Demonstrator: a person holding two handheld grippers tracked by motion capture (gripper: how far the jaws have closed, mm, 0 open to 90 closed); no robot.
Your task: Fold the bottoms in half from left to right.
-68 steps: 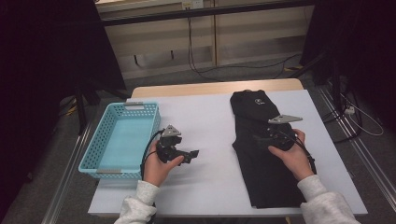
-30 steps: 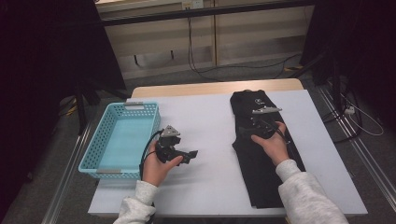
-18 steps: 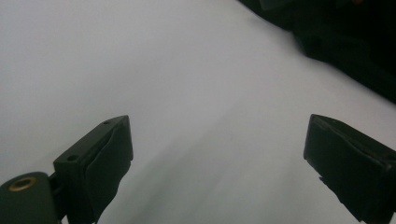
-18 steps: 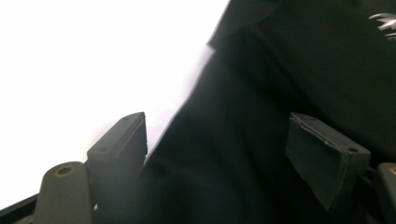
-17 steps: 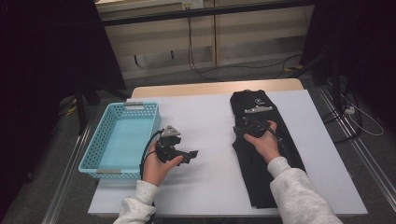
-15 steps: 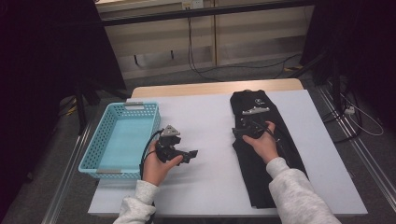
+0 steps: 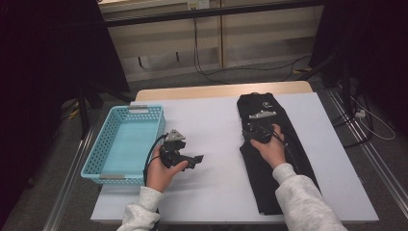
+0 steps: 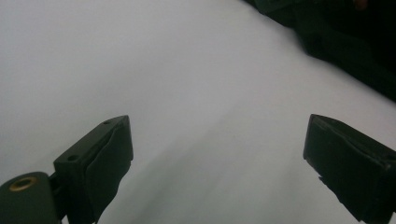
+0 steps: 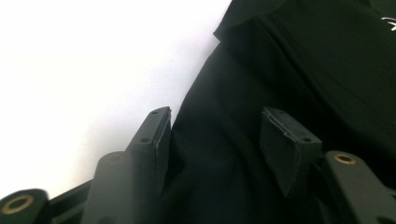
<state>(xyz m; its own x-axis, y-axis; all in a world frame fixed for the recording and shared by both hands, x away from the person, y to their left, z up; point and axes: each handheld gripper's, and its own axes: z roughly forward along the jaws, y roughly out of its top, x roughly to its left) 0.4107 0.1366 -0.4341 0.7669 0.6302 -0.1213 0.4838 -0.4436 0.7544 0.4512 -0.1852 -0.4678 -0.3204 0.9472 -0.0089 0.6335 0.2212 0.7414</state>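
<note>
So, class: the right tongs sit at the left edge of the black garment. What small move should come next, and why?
Probably close the right tongs fully. They have just been closing, the garment edge lies between the pads, yet a gap remains, so nothing is gripped.

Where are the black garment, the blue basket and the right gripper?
black garment (image 7: 288, 185): high view, lower part of the folded cloth.
blue basket (image 7: 95, 154): high view, left rim.
right gripper (image 9: 215, 135): right gripper view, midway between its fingertips, over the garment's edge.
</note>
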